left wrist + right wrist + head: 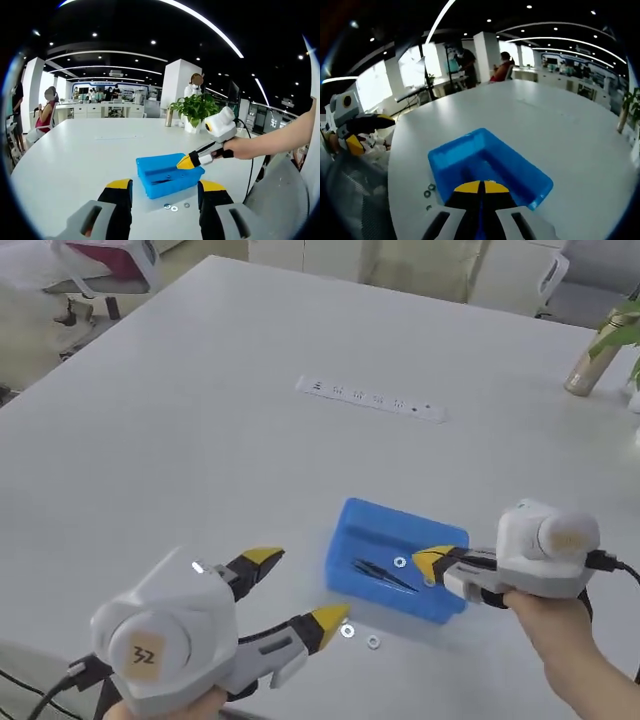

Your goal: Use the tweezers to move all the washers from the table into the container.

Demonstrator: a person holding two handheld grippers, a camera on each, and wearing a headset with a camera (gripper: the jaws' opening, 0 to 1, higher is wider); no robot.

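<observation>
- Left gripper (295, 588): fingers apart, just left of the blue container (395, 525).
- Right gripper (425, 560): fingers together, over the container's right end.
- Tweezers (385, 575) and one washer (400, 562) lie inside the container.
- Two more washers (347, 630) lie on the tabletop (250, 440), just in front of the container.

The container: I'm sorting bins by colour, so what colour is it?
The container is plain bright blue, best seen in the head view.

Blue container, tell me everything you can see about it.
The blue container is a shallow, open rectangular bin, plastic by its look, standing flat on the white table. Black tweezers and one washer lie inside. The right gripper hovers shut over its right end in the head view.
</observation>
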